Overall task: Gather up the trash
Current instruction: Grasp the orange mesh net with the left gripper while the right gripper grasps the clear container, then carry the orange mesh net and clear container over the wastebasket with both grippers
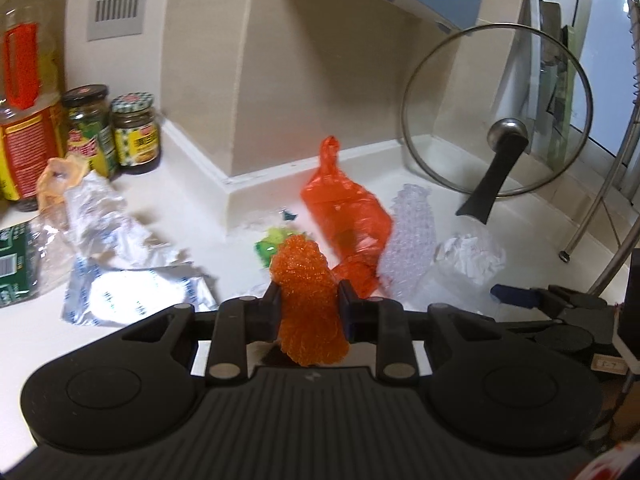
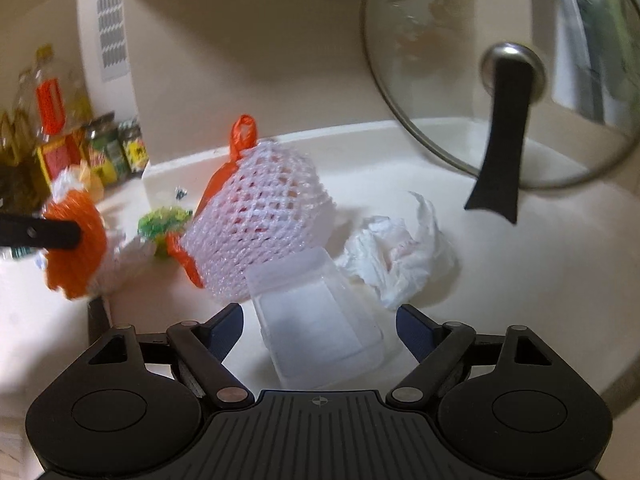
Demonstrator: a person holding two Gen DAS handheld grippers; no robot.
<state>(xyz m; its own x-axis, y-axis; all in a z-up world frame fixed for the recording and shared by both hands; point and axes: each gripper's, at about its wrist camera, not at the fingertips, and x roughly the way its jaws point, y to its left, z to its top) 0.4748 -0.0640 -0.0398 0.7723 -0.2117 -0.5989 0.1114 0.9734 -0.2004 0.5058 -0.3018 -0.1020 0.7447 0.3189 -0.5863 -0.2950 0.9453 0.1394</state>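
Observation:
My left gripper [image 1: 308, 300] is shut on an orange foam net [image 1: 310, 320], held above the white counter [image 1: 200, 208]. The net also shows at the left of the right wrist view [image 2: 76, 240], with a left finger [image 2: 40, 234] across it. My right gripper [image 2: 320, 312] stands open around a clear plastic box [image 2: 316, 332], its pads apart from the box's sides. Behind the box a white foam net [image 2: 264, 216] covers a red plastic bag [image 2: 240, 132]. A crumpled tissue [image 2: 400, 256] lies to its right and a green scrap [image 2: 164, 220] to its left.
A glass pot lid [image 1: 496, 112] with a black handle leans against the back wall at the right. Jars [image 1: 132, 136] and an oil bottle [image 1: 24, 80] stand at the far left, with a silver foil wrapper [image 1: 120, 256] in front. A metal rack leg [image 1: 592, 220] stands at the right.

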